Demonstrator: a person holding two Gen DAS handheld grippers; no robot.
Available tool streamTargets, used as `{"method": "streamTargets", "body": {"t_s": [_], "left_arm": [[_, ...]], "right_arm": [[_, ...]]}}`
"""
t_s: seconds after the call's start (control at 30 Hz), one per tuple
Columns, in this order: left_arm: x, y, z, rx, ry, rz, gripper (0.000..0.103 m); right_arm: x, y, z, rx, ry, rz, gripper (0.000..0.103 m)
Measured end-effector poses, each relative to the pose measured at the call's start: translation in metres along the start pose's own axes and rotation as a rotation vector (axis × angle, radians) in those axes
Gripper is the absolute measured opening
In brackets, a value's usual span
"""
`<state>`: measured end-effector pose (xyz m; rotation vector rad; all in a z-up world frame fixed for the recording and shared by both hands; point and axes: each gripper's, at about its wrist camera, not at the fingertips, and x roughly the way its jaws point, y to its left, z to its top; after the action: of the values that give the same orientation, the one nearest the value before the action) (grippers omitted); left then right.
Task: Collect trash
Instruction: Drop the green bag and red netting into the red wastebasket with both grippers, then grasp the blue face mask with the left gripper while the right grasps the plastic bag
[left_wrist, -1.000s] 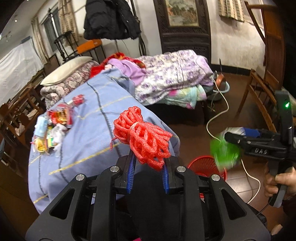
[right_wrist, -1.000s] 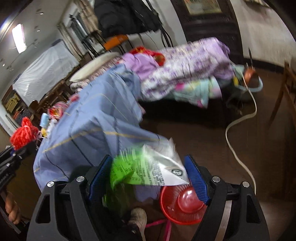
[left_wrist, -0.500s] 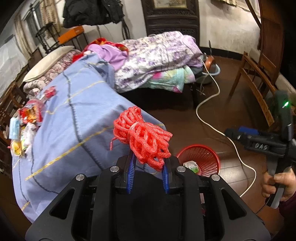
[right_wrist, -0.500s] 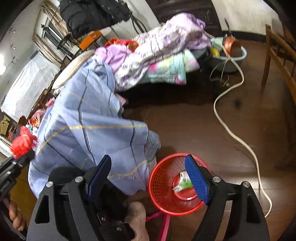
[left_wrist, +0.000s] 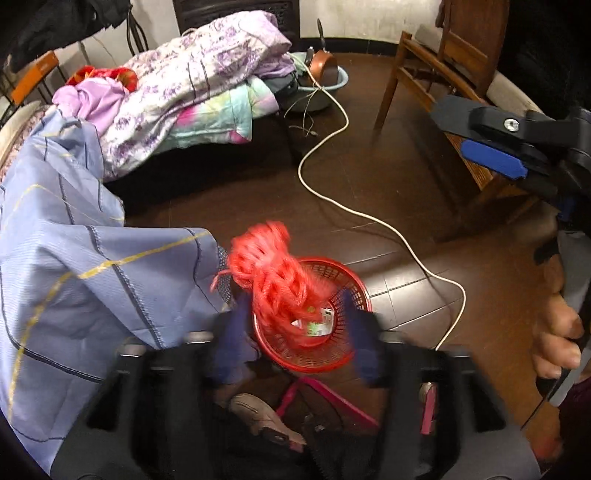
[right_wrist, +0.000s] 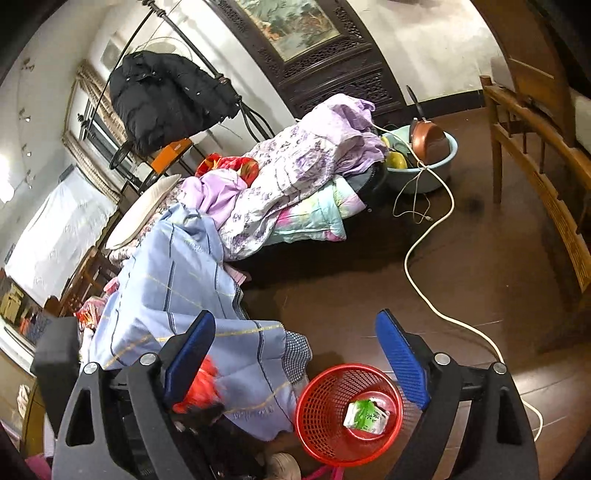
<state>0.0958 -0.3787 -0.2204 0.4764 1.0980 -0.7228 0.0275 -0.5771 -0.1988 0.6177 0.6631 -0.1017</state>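
Observation:
In the left wrist view a red mesh net bundle (left_wrist: 273, 273) hangs blurred between the fingers of my left gripper (left_wrist: 295, 317). The jaws are opening and the pads stand clear of the bundle on both sides. Straight below sits the red plastic basket (left_wrist: 356, 284) on the dark floor, with a green and white packet (left_wrist: 317, 326) inside. The right wrist view shows the same basket (right_wrist: 308, 398), the packet (right_wrist: 365, 413) and the red bundle (right_wrist: 201, 382) at the lower left. My right gripper (right_wrist: 295, 321) is open and still widening, with nothing between its blue pads; it also shows at the right edge (left_wrist: 491, 157).
A blue checked blanket (right_wrist: 177, 280) hangs off the bed down beside the basket. A white cable (left_wrist: 369, 218) snakes over the floor. A wooden chair (right_wrist: 535, 155) stands at the right, a basin with a pot (right_wrist: 424, 147) behind. A person's shoe (left_wrist: 262, 413) is just under the left gripper.
The left gripper swung down from above the bed to over the basket and let go of the red bundle. The right gripper dropped the green packet into the basket and drew back.

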Motion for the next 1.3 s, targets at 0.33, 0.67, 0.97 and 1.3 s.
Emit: {"method": "streamTargets", "body": {"t_s": [0.33,0.67,0.97,1.3], "left_arm": [[-0.03,0.011,-0.003,-0.036,-0.083,0.127,0.082],[-0.086,0.04,-0.026,-0.128,-0.201,0.21,0.087],[-0.132,0.066,-0.057,-0.215,-0.293,0.273,0.089],[-0.177,0.094,-0.096,-0.307,-0.391,0.299,0.092]], "right_arm": [[0.0,0.014,-0.002,-0.059,-0.001,0.003,0.088],[-0.008,0.08,-0.007,-0.235,0.016,0.025,0.097],[-0.031,0.139,-0.011,-0.343,-0.014,0.074,0.097],[-0.056,0.213,-0.031,-0.501,-0.028,0.117,0.097]]}}
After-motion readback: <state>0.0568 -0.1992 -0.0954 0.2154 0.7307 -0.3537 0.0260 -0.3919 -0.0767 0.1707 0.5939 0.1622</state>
